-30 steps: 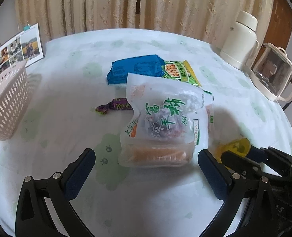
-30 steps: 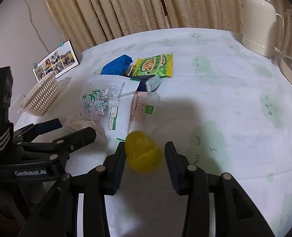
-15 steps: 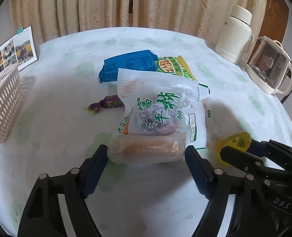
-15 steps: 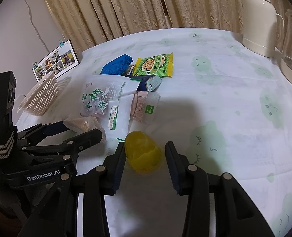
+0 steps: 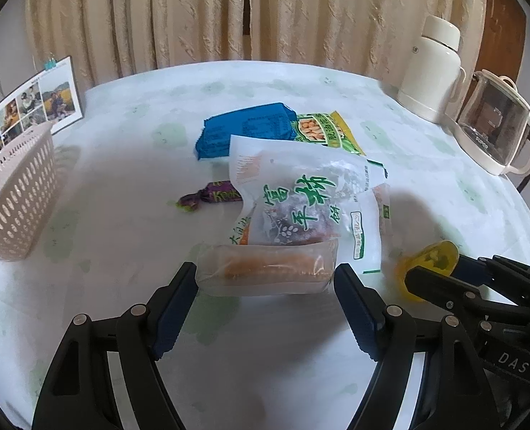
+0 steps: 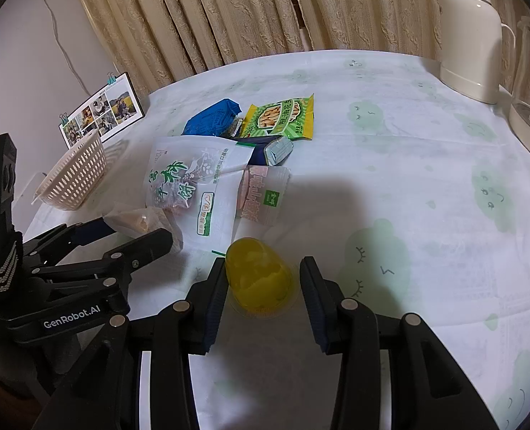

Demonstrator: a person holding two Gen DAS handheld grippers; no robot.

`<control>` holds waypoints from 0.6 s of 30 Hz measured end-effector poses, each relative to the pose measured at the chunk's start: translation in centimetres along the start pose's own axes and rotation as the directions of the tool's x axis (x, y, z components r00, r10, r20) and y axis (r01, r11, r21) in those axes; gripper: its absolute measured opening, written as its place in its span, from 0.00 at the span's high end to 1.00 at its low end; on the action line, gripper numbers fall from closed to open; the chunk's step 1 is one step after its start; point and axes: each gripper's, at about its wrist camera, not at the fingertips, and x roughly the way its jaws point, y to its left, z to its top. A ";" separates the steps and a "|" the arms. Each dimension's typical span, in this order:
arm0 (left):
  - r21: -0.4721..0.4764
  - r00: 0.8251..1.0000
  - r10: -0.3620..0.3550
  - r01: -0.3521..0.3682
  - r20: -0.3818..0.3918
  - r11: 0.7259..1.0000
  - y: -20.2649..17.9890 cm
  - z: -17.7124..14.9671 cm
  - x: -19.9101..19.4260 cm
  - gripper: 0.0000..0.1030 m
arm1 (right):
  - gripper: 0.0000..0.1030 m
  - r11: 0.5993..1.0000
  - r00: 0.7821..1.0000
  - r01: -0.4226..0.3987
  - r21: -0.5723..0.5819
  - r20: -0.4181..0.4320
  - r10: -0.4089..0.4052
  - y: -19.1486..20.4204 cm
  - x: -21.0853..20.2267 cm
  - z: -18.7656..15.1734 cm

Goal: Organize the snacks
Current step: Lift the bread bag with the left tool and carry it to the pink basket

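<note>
My left gripper (image 5: 265, 286) is open, and a clear pack with an orange roll (image 5: 268, 268) lies crosswise between its fingertips, which sit right at the pack's two ends. The pack rests on the table against a white bag with green characters (image 5: 300, 200). My right gripper (image 6: 263, 279) is open around a yellow jelly cup (image 6: 257, 276) standing on the cloth. Its left finger touches the cup and its right finger is a little apart. The cup (image 5: 429, 261) also shows at the right of the left wrist view.
Farther back lie a blue pack (image 5: 243, 129), a green peanut bag (image 6: 282, 118), a purple candy (image 5: 211, 197), a pink pack (image 6: 261, 193) and a dark pack (image 6: 272, 148). A beige basket (image 5: 17, 193) stands left, a thermos (image 5: 433, 71) and kettle (image 5: 494, 129) right.
My left gripper has narrowed and moved forward, so the orange roll pack now lies between its fingertips. The right gripper and yellow cup have not moved.
</note>
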 end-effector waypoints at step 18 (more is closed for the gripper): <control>-0.077 0.988 0.097 -0.088 0.120 0.993 4.0 1.4 -3.9 0.25 | 0.62 1.000 1.000 0.001 0.000 -0.001 -0.001 0.0 0.0 0.0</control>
